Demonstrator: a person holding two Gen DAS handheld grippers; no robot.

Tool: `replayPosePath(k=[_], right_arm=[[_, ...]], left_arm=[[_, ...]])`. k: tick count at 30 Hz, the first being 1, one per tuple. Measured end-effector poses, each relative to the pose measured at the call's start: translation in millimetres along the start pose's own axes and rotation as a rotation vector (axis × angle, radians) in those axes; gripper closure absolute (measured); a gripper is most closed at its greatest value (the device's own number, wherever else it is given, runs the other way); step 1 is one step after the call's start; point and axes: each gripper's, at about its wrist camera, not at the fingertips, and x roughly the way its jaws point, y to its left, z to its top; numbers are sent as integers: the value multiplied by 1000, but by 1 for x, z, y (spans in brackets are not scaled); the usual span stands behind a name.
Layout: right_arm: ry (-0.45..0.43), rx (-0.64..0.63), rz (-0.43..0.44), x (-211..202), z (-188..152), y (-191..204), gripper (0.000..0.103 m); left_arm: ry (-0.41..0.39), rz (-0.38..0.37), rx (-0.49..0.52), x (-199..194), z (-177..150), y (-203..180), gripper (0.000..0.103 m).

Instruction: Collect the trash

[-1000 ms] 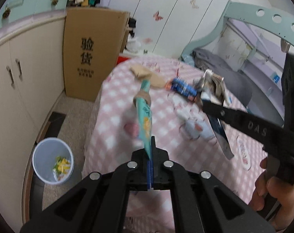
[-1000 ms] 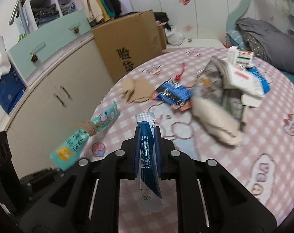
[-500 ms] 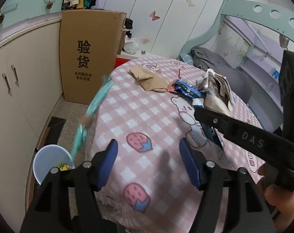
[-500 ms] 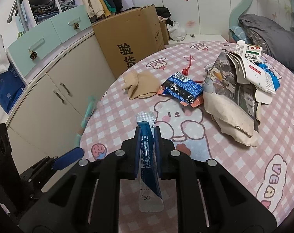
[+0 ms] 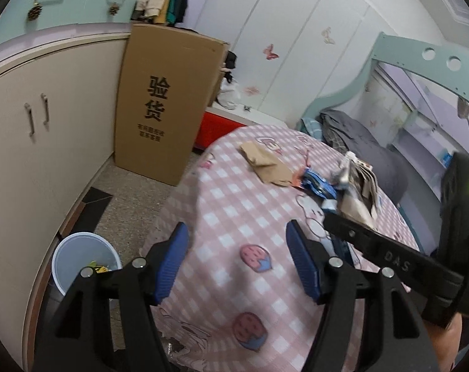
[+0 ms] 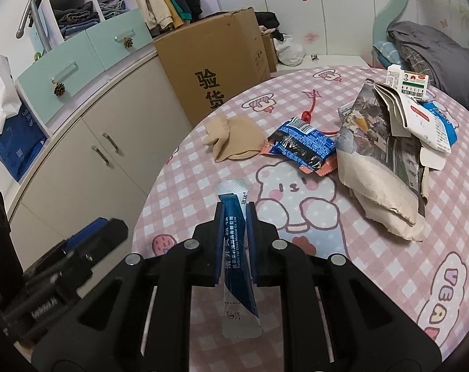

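Right gripper (image 6: 234, 214) pinches a blue sachet (image 6: 236, 245) mid-length; it looks light, limp and slick. Left gripper (image 5: 237, 263) gapes empty near the bin (image 5: 59, 259).

Tablecloth (image 6: 374, 279): pink-and-white check, printed with bears and strawberries. Sachet (image 6: 234, 248): dark blue with silver ends; snack wrapper (image 6: 299, 145): blue and black. Bin (image 5: 79, 254) was pale blue; cardboard box (image 5: 166, 105) brown with black characters.
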Motion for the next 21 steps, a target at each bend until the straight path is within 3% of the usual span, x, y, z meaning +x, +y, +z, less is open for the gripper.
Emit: replayPosePath(k=[6, 10, 15, 17, 20, 21], right_arm=[[-32, 11, -23, -5, 10, -7, 89], [-59, 28, -48, -6, 22, -21, 89], [-81, 45, -58, -2, 39, -35, 89], [-81, 48, -57, 1, 45, -37, 89], [-80, 50, -54, 8, 51, -40, 89], [-79, 51, -53, 10, 52, -39, 89]], left_arm=[[29, 14, 27, 17, 17, -16, 39], [41, 30, 69, 43, 33, -38, 39], [115, 33, 65, 91, 55, -52, 39], [128, 72, 81, 104, 59, -58, 40], [169, 104, 89, 124, 64, -63, 54], [183, 109, 85, 130, 64, -63, 63]])
